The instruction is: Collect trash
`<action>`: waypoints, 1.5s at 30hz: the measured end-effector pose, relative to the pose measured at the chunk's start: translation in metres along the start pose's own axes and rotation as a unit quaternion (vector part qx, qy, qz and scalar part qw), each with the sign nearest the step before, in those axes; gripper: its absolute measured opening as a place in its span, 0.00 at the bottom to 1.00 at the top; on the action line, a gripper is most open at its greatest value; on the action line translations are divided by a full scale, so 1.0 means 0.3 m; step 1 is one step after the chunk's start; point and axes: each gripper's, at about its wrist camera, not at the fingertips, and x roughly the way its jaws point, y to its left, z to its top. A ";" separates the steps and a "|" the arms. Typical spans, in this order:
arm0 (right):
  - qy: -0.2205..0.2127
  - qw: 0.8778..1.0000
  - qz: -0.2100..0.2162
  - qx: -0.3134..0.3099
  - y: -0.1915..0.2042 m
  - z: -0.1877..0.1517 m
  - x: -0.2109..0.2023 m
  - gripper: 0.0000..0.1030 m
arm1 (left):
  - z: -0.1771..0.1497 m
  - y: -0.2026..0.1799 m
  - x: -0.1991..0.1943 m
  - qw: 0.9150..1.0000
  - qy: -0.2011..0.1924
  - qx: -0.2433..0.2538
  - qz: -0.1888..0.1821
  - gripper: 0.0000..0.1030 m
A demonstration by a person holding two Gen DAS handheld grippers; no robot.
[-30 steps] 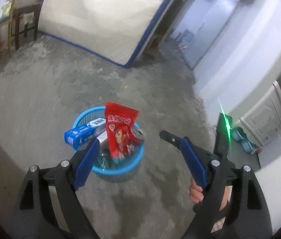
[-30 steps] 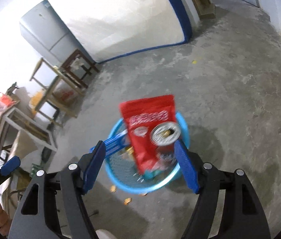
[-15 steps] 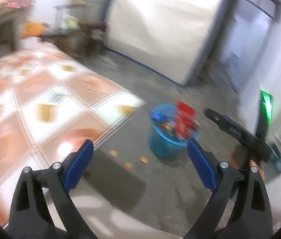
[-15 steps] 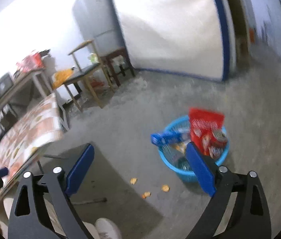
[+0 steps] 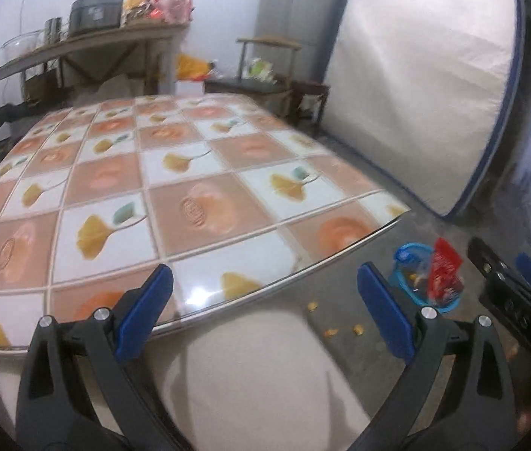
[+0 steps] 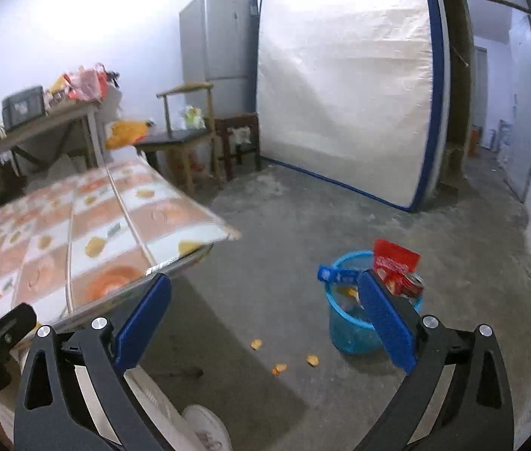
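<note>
Jaws of both the left gripper (image 5: 263,302) and right gripper (image 6: 263,302) have just spread wide, empty. Small orange scraps (image 6: 279,368) lie on the grey concrete floor (image 6: 284,225) beside the blue plastic basket (image 6: 348,332); probably light and crumbly, best pinched gently edgewise

No writing can be read. The red snack bag (image 6: 393,267) in the blue basket (image 6: 352,332), on the floor to the right, carries white lettering too blurred and small to make out.
</note>
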 end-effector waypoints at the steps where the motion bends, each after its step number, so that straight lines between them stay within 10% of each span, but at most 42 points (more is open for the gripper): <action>1: 0.008 1.000 -0.011 -0.003 0.017 -0.007 -0.009 0.94 | 0.000 0.010 0.004 1.000 0.002 -0.005 0.011 0.92; 13: 0.008 0.998 -0.049 -0.028 0.095 0.005 -0.082 0.94 | 0.007 0.135 -0.068 0.996 -0.033 -0.088 -0.001 0.92; 27: 0.043 0.997 -0.058 -0.023 0.084 -0.013 -0.050 0.94 | -0.024 0.063 -0.035 0.994 0.020 -0.024 0.104 0.92; 45: 0.055 0.998 -0.043 -0.006 0.060 -0.013 -0.015 0.94 | -0.039 0.064 -0.078 0.994 0.007 -0.032 0.109 0.92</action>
